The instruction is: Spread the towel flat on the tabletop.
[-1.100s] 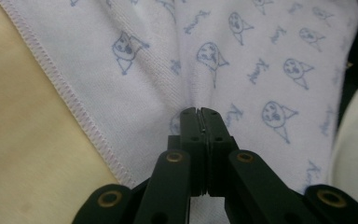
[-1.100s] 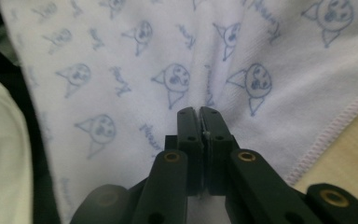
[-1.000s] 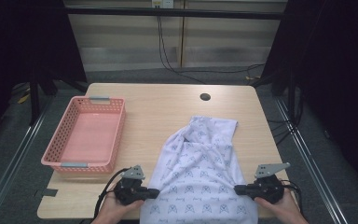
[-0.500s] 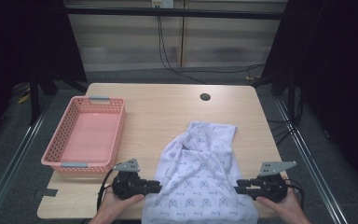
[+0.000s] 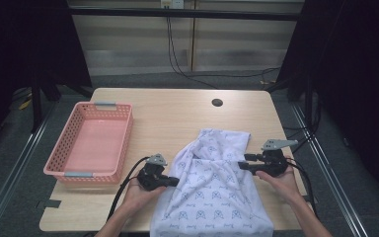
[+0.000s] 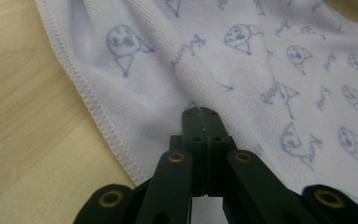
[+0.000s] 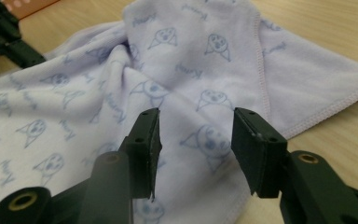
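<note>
The towel [image 5: 212,192] is soft white cloth with a fine looped, matt pile, printed with pale blue faces and words; its hem [image 6: 89,100] is overlocked in white thread. It lies rumpled on the table [image 5: 177,111], a pale wood-grain top with a smooth, low-sheen finish. Left of the towel, the basket [image 5: 61,148] is pink plastic, perforated in a lattice, slightly glossy. The left gripper [image 6: 200,114] and right gripper [image 7: 196,135] are matt black plastic, with brass-coloured metal rivets at the joints and flat grey plates on top.
</note>
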